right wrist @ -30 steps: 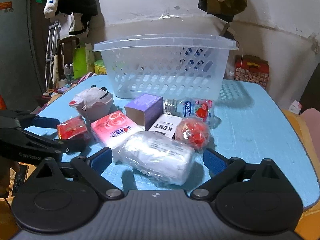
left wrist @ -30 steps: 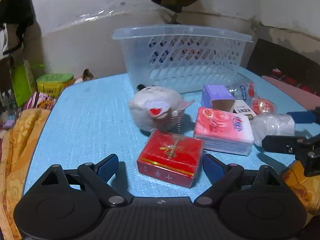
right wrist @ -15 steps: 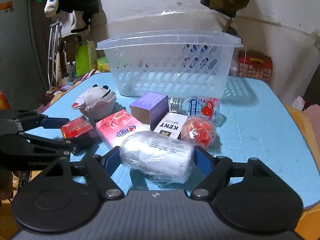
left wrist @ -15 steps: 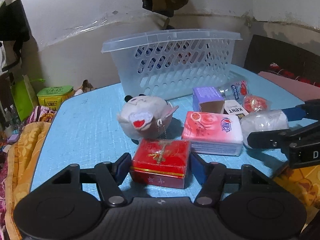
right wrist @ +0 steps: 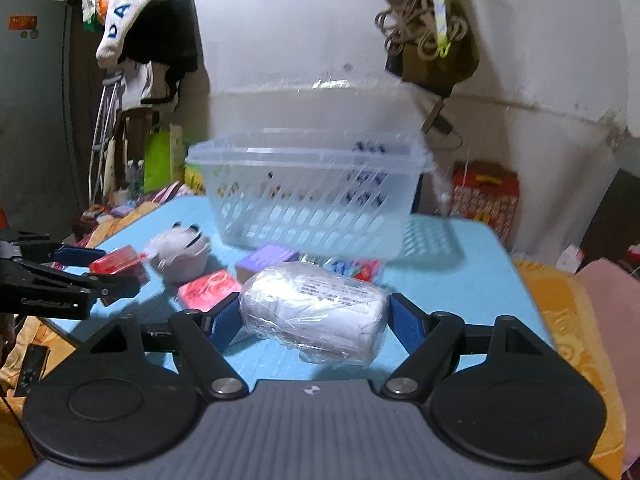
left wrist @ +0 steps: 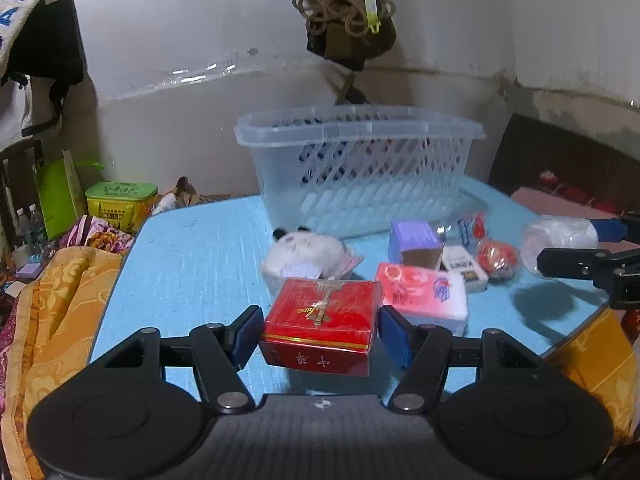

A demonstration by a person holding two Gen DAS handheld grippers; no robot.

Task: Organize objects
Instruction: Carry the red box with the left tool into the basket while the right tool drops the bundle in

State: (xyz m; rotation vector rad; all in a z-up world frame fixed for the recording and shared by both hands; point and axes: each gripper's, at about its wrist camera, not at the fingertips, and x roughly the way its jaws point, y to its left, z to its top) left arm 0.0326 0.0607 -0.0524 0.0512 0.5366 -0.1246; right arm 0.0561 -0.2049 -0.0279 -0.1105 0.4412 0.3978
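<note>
Nearest to me, my left tool is clamped on the red box, its blue pads pressing both short sides, and the box hangs clear of the blue worktop with its shadow beneath it. My right tool is likewise clamped on the white wrapped roll, a plastic-covered bundle held across its length, also off the surface.

I take the clear plastic basket at the far end of the worktop as my landmark. In front of the basket, on my side of it, lies the pink tissue pack, just behind the red box and to its right. Closer to the basket sits the grey-white plush toy, almost against the basket's near left corner. To the plush's right, still in front of the basket, stands the purple box, open end toward me, with a small white carton beside it and a round red wrapped thing to the right of that. A small bottle lies right at the basket's foot.

The basket itself stands upright; I cannot tell what is in it.

Left of the basket, off the worktop's edge, a green-lidded yellow tin rests among orange patterned cloth.
</note>
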